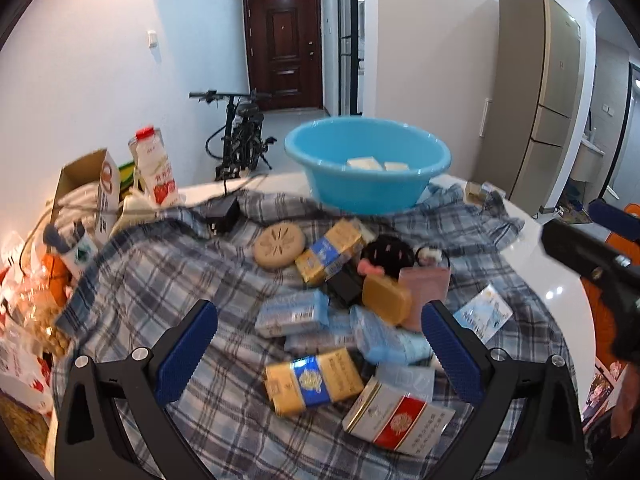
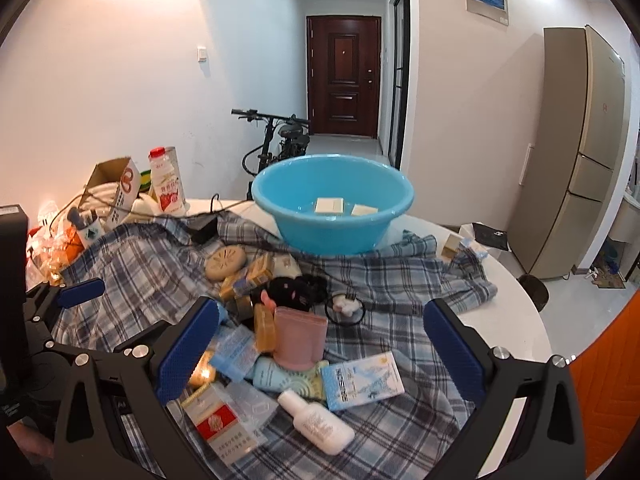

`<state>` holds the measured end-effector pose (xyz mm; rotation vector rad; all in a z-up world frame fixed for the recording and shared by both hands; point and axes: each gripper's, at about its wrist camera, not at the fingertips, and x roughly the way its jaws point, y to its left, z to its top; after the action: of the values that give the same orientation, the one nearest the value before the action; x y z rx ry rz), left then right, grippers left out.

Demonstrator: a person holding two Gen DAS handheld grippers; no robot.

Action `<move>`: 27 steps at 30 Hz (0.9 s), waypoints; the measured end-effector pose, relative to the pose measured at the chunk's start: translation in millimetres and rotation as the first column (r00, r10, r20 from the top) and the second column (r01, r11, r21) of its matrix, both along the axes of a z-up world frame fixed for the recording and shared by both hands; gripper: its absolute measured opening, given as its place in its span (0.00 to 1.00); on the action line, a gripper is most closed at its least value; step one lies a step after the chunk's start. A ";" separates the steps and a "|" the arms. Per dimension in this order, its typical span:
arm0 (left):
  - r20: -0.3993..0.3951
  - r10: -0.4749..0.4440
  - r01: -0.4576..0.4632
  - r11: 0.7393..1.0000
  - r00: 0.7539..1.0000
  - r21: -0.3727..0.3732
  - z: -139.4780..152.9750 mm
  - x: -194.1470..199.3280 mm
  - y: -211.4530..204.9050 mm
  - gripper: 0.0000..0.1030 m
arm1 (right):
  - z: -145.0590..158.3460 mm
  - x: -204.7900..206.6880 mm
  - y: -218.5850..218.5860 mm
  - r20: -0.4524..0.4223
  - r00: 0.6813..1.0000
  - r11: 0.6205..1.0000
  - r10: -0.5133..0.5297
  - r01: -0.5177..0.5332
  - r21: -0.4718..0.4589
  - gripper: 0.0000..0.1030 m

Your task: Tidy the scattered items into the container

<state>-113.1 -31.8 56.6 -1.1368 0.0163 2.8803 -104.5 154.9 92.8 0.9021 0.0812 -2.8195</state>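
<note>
Where packets [image 2: 362, 380] crowd: charger [image 2: 205, 229], cable [image 2: 345, 307].

Your left gripper [image 1: 320, 344] open above scattered packs on plaid cloth [image 1: 168, 280]; blue basin [image 1: 368, 168] beyond holds two blocks.

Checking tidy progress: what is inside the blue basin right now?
Two pale rectangular blocks lie in the blue basin. Its near wall hides the floor closest to the cameras, so anything there cannot be seen.
</note>
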 end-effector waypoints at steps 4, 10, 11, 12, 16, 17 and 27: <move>0.022 0.009 -0.010 1.000 1.000 0.006 -12.6 9.6 -5.2 1.00 | -10.8 9.6 3.9 0.023 1.000 0.999 -0.001 0.001 -0.033 0.99; 0.022 0.002 -0.003 1.000 1.000 0.025 -18.2 24.1 -9.2 1.00 | -29.7 23.9 16.1 0.016 0.999 0.993 -0.039 0.040 -0.113 0.99; 0.023 -0.001 0.000 0.999 1.000 0.036 -18.5 25.2 -10.2 1.00 | -33.8 24.8 17.6 0.016 0.999 0.993 -0.045 0.047 -0.110 0.99; 0.028 -0.006 0.005 0.999 1.000 0.049 -19.2 25.9 -10.9 1.00 | -37.9 25.1 18.7 0.020 0.998 0.993 -0.054 0.055 -0.102 0.99; 0.034 -0.005 0.003 0.998 0.999 0.060 -23.3 27.0 -8.7 1.00 | -54.3 24.5 28.0 0.048 0.995 0.991 -0.083 0.088 -0.101 0.99; 0.034 -0.003 0.001 0.999 0.999 0.051 -24.7 26.7 -7.2 1.00 | -57.6 23.8 31.8 0.056 0.995 0.988 -0.083 0.090 -0.123 0.99; 0.069 -0.018 0.018 1.000 0.997 0.006 -39.7 10.3 8.3 1.00 | -73.6 7.4 48.2 0.129 0.988 0.980 -0.084 0.105 -0.168 0.99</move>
<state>-102.7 -23.5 16.9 -1.2286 0.0158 2.8218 -97.2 203.1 19.2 1.0584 -0.2281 -2.7944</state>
